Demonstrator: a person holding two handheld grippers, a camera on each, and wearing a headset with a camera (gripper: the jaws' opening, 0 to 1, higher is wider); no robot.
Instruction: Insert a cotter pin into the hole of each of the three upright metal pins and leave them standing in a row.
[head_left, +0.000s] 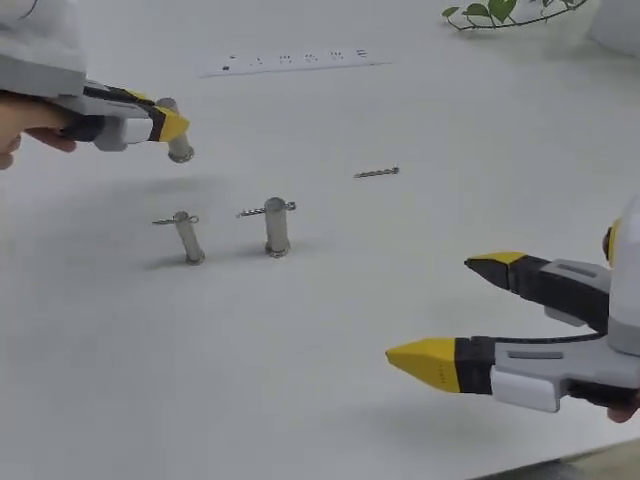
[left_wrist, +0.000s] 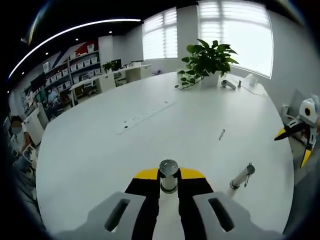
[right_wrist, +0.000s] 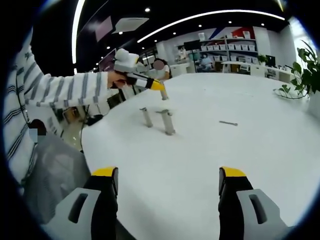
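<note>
Metal pins, three.
- First pin (head_left: 188, 237) and second pin (head_left: 277, 228): upright side by side, centre left of the head view, each with a cotter pin through it.
- Third pin (head_left: 179, 143): upper left, pinched by the left gripper (head_left: 172, 125), apparently lifted, unfitted.
- Loose cotter pin (head_left: 376, 173): right of centre on the table (head_left: 330, 380).
- Right gripper (head_left: 430, 308): lower right, jaws spread, empty.

Judged two of three done.

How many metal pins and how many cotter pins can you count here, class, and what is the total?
Metal pins: 3 (two standing, one held in the left tool)
Cotter pins: 3 (two through the standing pins, one loose on the table)
Total: 6
</note>
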